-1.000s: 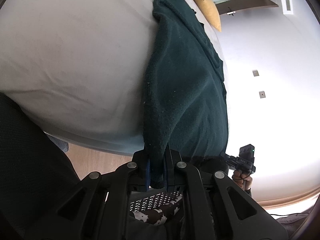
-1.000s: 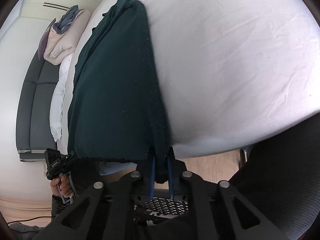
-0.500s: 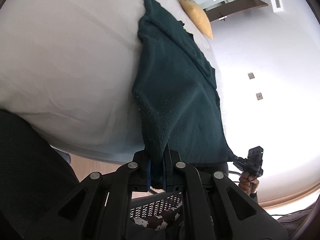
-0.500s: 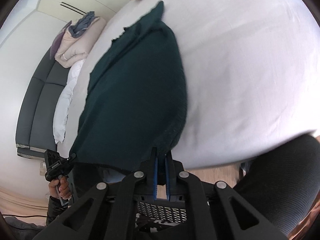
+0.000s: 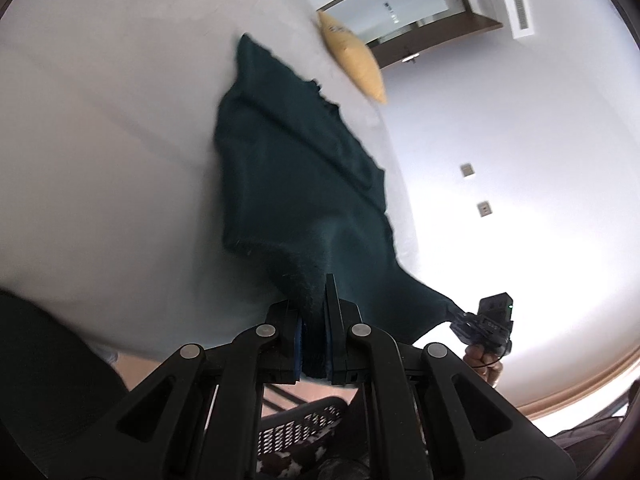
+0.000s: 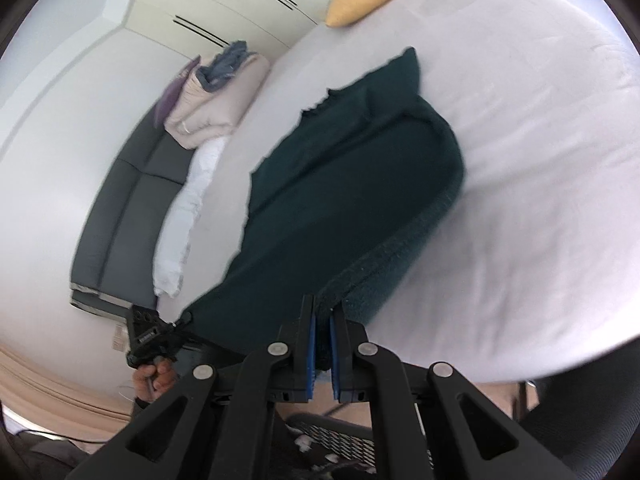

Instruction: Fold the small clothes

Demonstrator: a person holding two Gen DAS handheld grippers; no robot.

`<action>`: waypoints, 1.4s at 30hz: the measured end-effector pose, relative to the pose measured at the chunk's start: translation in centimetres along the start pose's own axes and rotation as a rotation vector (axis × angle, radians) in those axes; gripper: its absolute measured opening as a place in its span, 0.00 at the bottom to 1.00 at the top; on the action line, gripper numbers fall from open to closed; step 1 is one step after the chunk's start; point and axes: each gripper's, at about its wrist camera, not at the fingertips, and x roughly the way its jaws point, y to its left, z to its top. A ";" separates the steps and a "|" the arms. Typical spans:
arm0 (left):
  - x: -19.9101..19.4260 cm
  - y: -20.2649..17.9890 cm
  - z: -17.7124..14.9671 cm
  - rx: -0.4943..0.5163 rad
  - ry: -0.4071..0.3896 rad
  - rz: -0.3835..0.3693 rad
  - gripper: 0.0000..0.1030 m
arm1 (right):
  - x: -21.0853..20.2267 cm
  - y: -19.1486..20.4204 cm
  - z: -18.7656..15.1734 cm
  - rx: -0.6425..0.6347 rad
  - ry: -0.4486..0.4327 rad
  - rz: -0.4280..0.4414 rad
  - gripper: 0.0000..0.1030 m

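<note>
Left wrist view: both tools, left (image 5: 314, 320) and right (image 6: 323, 340), pinch the garment's (image 5: 296, 184) near corners over the bed (image 5: 100, 140), ready to carry them forward for the fold.

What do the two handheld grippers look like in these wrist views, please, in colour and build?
Both the left gripper and the right gripper are matte black, with angular linkage arms joined by round silver rivets. Their fingers are narrow black plates lined with blue pads. Seen from afar, the right gripper's boxy black body shows a small green light, and a bare hand grips it.
</note>
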 end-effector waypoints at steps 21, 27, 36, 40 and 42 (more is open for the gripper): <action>2.7 -3.4 13.3 0.000 -0.120 0.006 0.06 | 4.9 -1.0 16.0 0.169 -0.155 0.092 0.06; 6.5 -3.9 19.4 0.001 -0.126 0.032 0.06 | 7.7 -2.5 20.1 0.212 -0.168 0.072 0.06; 13.4 -2.9 27.3 -0.011 -0.117 0.116 0.06 | 11.4 -5.7 25.5 0.266 -0.192 0.022 0.06; 16.5 -2.2 29.9 -0.012 -0.102 0.147 0.06 | 12.7 -7.2 27.5 0.276 -0.186 -0.008 0.06; 17.8 -1.7 31.0 -0.017 -0.097 0.158 0.06 | 13.5 -7.9 28.4 0.286 -0.184 -0.020 0.06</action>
